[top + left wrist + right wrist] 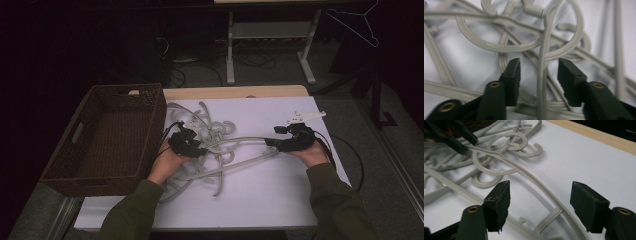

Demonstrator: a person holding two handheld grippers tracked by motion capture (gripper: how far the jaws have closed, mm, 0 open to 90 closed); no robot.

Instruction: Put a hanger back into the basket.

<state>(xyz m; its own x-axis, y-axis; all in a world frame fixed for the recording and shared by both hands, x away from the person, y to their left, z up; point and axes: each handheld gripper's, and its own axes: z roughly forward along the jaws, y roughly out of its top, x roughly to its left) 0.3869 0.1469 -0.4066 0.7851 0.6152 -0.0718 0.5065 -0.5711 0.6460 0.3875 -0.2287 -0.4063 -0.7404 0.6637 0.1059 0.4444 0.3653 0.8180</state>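
A tangle of smooth grey plastic hangers [210,145] lies mid-table beside the woven brown basket [107,137]; left gripper [539,72] jaws apart astride one thin bar; right gripper [540,202] jaws wide over a curved arm; bare white tabletop [280,195] toward the near edge.

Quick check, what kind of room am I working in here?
Probably a workshop or lab, not a home: a worktable under a white sheet, cables on the floor by another bench's legs, and a tangle of hangers beside a wicker basket.

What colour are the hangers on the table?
Pale grey hangers, clearest in the left gripper view.
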